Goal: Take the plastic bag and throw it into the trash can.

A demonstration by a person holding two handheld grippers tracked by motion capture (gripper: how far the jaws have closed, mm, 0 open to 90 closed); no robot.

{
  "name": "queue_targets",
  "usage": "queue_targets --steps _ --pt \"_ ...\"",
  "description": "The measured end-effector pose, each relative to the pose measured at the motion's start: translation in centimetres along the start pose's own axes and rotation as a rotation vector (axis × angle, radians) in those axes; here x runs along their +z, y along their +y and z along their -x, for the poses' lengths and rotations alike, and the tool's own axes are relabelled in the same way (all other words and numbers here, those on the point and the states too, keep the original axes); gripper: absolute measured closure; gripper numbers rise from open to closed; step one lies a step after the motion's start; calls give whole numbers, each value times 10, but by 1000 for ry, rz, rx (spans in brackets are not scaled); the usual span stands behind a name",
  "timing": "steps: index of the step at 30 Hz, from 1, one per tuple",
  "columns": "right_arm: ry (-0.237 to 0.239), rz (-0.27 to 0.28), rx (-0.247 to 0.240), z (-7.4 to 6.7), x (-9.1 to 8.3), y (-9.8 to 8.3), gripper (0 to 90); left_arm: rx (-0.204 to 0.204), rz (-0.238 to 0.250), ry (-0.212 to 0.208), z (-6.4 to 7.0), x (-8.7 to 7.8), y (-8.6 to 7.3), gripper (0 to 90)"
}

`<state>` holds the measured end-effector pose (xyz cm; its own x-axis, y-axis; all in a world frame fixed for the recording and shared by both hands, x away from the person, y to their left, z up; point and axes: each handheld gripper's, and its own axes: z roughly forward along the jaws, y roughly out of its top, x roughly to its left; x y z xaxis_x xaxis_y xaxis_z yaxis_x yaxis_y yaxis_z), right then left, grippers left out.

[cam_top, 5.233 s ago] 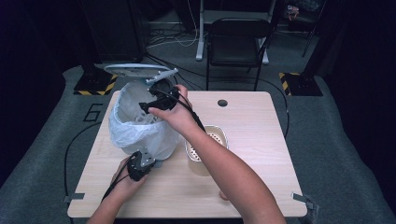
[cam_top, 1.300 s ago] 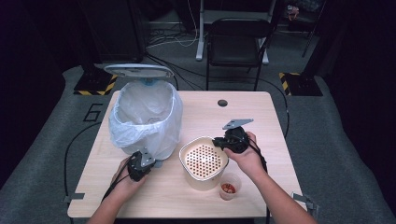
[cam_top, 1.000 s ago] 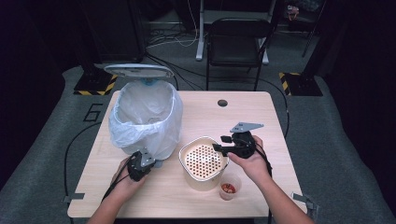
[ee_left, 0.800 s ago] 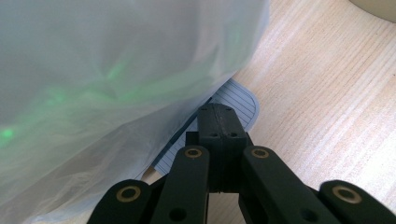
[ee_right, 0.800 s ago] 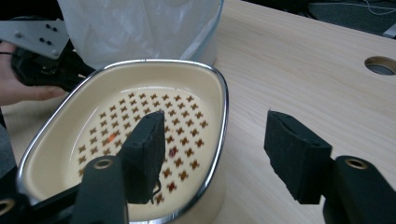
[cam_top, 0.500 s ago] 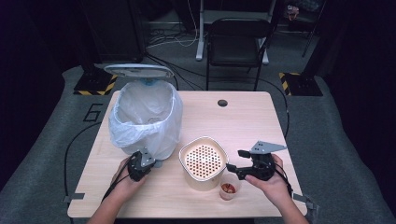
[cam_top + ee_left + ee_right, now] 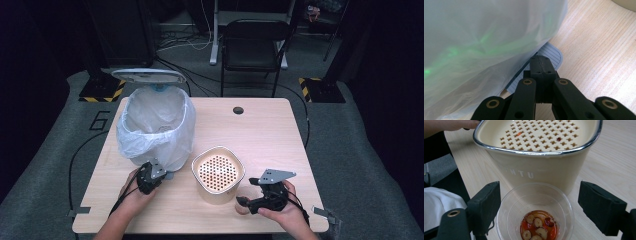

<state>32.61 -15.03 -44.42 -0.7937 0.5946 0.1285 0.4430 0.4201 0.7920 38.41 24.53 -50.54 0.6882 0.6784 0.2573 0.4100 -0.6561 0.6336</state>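
My left tongs (image 7: 541, 65) are pressed fully together, gripping nothing, their tips at a ridged pedal (image 7: 549, 53) under the bagged bin (image 7: 156, 126). My right tongs (image 7: 539, 206) have just been widening and stand spread apart around the clear cup (image 7: 535, 213) of fruit slices, pads not touching it. The cream strainer pot (image 7: 536, 157) is just beyond.
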Motion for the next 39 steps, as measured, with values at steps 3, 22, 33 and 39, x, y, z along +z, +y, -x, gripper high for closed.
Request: queue_targets --steps 3,22,33,39 --pt "9 -12 -5 -1 2 -1 182 -1 0 0 0 0 0 900" --pt "-21 -88 -72 -8 14 -10 206 4 -11 -8 0 -1 1 900" --pt "-144 -89 -4 28 2 -11 214 4 -10 -9 0 -1 0 900" --pt "-218 -86 53 55 -8 -11 214 5 -11 -10 0 -1 1 900"
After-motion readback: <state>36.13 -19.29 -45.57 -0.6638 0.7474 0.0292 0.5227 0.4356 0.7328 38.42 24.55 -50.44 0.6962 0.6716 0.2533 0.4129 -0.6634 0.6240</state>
